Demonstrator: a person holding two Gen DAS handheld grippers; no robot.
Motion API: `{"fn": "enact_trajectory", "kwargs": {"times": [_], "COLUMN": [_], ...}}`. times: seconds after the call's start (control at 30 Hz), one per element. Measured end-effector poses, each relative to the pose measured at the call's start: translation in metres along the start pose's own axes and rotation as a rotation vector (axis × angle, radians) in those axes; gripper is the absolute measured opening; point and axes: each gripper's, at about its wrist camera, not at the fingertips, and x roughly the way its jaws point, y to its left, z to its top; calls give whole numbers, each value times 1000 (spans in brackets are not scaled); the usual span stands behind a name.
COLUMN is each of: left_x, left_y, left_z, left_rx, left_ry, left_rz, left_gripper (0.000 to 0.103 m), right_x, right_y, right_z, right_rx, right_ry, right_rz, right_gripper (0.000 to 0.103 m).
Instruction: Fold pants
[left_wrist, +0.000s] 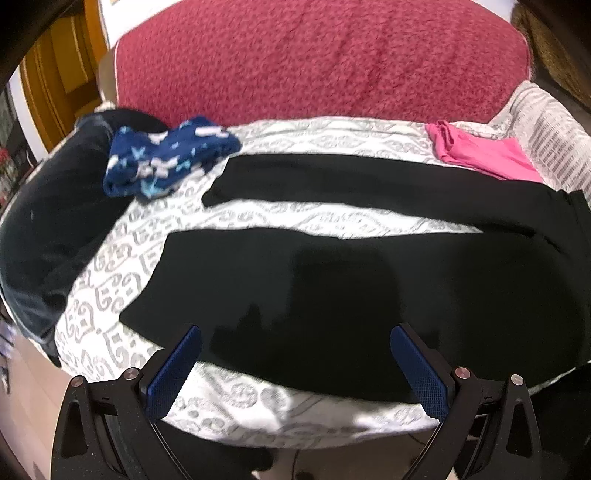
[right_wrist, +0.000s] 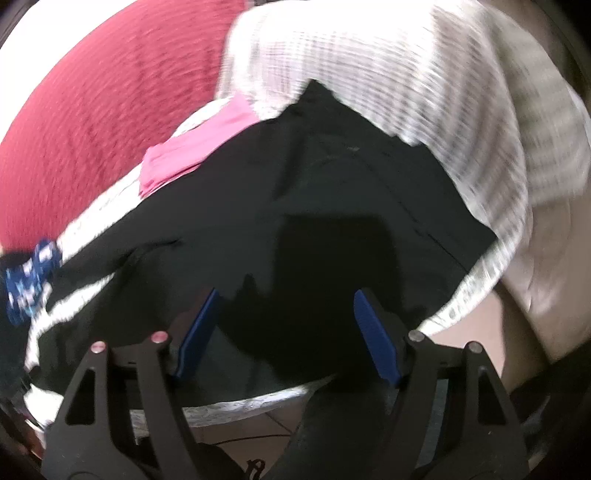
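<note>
Left tool (left_wrist: 295, 362) hovers wide over the near leg; right tool (right_wrist: 284, 332) hovers wide over the seat. Neither grips anything. Black fabric pants (left_wrist: 369, 280) lie flat on the grey-patterned white bedspread (left_wrist: 110, 280), long axis crosswise, legs pointing left, waistband right.

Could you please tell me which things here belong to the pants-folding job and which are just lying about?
Job: black pants, left gripper, right gripper.
Lying about: pink garment, blue patterned cloth, dark garment, red blanket.
</note>
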Motion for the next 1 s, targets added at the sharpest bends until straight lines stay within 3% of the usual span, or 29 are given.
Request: {"fn": "enact_trajectory", "kwargs": {"times": [0.23,0.47,0.57,0.6,0.63,0.67,0.7,0.77,1.0], "left_x": [17,34,40,41,43,45,47,52,69], "left_y": [73,80,85,87,90,92,97,104,116], "left_z": [-15,-22,-23,-23,-22,-21,-20,-20,-12], "left_rx": [-228,-305,-357,-372,-392,-409,-436,-477,-563], "left_ry": [56,120,148,153,157,158,156,159,180], "left_rz": [-25,-163,-212,-222,-233,-232,-223,-220,-250], "left_gripper": [100,97,97,97,97,94,91,82,76], "right_x": [-9,18,25,27,27,28,26,22,20], "right_y": [-69,-82,-86,-86,-84,-82,-79,-78,-73], "right_z": [3,-4,-3,-1,-1,0,3,4,8], "right_rx": [210,299,338,346,341,332,322,319,302], "right_ry": [6,114,114,103,95,94,83,58,49], "right_rz": [-64,21,60,77,89,89,71,70,58], "right_gripper": [76,76,76,71,41,23,13,10,10]}}
